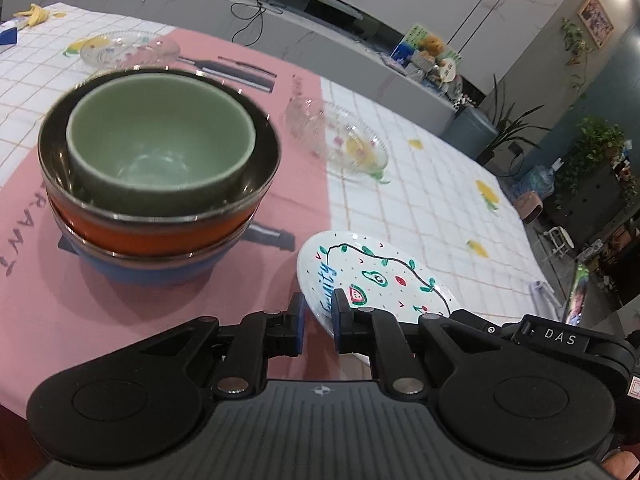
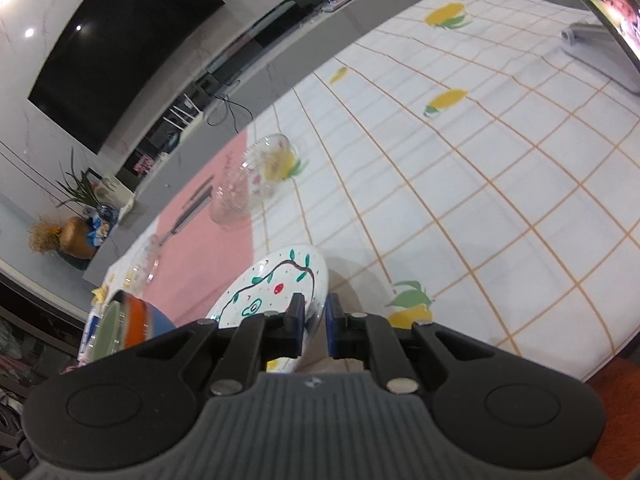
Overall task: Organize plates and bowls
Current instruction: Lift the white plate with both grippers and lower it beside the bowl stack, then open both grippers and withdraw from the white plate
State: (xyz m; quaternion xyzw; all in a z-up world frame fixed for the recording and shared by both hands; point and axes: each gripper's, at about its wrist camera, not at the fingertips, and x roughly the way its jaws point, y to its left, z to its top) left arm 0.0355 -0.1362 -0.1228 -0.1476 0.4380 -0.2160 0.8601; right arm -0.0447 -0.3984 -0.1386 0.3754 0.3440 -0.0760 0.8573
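A white plate (image 1: 376, 280) painted with fruit and green leaves is held tilted low over the tablecloth. My left gripper (image 1: 319, 320) is shut on its near-left rim. My right gripper (image 2: 314, 320) is shut on the opposite rim of the same plate (image 2: 276, 284). To the left stands a stack of bowls (image 1: 160, 184): a green bowl (image 1: 160, 136) nested in a steel-rimmed orange one, on top of a blue one. This stack (image 2: 128, 324) shows at the lower left of the right wrist view.
A clear glass dish (image 1: 348, 144) lies behind the plate and another glass dish (image 1: 128, 48) farther back left. The checked tablecloth (image 2: 480, 200) has a pink mat (image 1: 120, 300) under the bowls. A monitor stand (image 2: 592, 44) sits at the far right. The table edge (image 2: 600, 364) runs near right.
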